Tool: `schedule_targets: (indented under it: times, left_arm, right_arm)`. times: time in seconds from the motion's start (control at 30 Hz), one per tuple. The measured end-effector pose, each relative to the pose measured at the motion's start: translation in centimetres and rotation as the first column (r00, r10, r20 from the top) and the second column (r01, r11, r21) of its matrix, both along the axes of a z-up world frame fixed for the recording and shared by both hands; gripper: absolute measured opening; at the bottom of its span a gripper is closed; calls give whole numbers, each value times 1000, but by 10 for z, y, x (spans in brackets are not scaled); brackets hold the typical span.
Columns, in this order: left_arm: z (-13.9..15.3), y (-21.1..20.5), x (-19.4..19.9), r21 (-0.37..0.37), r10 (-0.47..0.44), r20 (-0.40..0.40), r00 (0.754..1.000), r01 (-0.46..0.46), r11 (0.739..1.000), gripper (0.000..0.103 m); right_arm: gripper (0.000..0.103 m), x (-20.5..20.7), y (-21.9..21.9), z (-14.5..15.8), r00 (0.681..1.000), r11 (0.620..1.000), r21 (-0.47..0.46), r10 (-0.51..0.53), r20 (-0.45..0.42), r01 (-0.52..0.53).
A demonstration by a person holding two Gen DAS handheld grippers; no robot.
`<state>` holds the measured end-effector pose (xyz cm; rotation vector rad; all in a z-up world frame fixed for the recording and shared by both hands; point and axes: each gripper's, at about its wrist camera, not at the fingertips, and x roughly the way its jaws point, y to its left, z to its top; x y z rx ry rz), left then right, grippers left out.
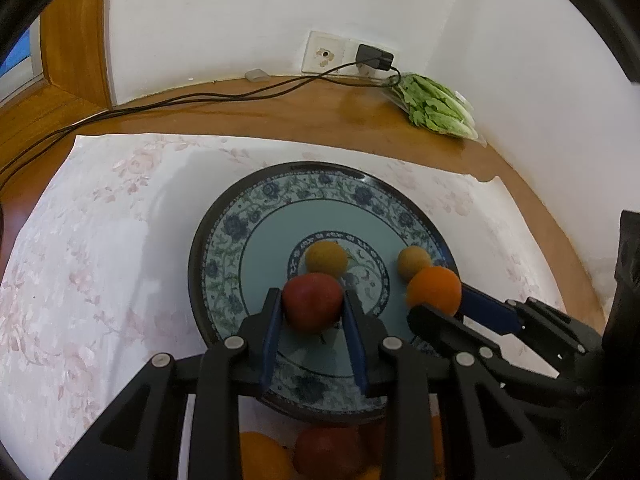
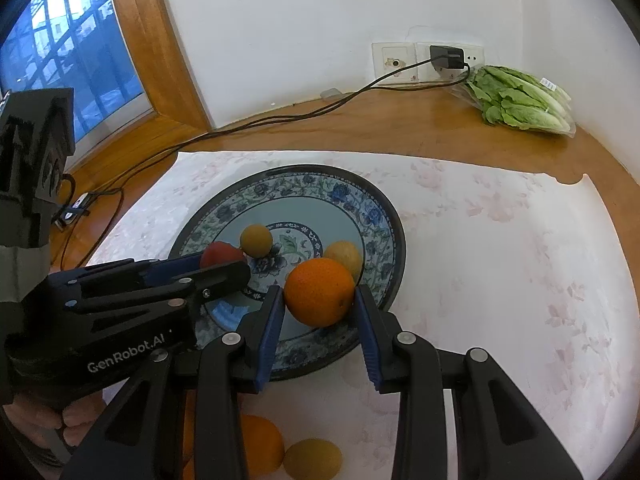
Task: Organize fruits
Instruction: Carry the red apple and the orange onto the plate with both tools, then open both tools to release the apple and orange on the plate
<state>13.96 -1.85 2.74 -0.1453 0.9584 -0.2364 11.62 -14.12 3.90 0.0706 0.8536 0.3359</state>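
Observation:
A blue floral plate (image 1: 256, 216) (image 2: 376, 216) lies on a pale floral cloth. My left gripper (image 1: 312, 308) is shut on a red apple (image 1: 313, 300) just above the plate's near half; the apple also shows in the right wrist view (image 2: 220, 254). My right gripper (image 2: 320, 304) is shut on an orange (image 2: 320, 292) (image 1: 434, 290) above the plate's near right side. Two small yellow fruits (image 1: 326, 256) (image 1: 414, 261) lie on the plate, and they show in the right wrist view too (image 2: 256, 240) (image 2: 345, 255).
More fruit lies on the cloth in front of the plate: an orange (image 2: 260, 444), a yellow fruit (image 2: 312, 460) and a red apple (image 1: 328, 452). A bag of lettuce (image 2: 516, 98) lies by the wall. A charger cable (image 2: 280, 118) runs across the wooden table.

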Motion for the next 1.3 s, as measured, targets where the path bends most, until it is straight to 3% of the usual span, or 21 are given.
schedule_targets:
  times: [0.4,0.7,0.97,1.3]
  left_arm:
    - [0,1,3,8,3,1,1000,-3,1000,32]
    - [3,5,0,10,11,-5,1000,-11,1000,52]
    - [10,3,-11,35,-4,-5,1000,4,999,59]
    - [24,6,-31,51,-5,7,1000,4,999,60]
  right_arm:
    - [37,2,0,-2,1000,1000,15,-7,8,7]
    - [45,-2,-6,3,999,999,35,-27,18,26]
    - [47,-15,-8,13,999,999,32,-20,32,19]
    - [47,-34,-7,25,999,999,26,-24,33,23]
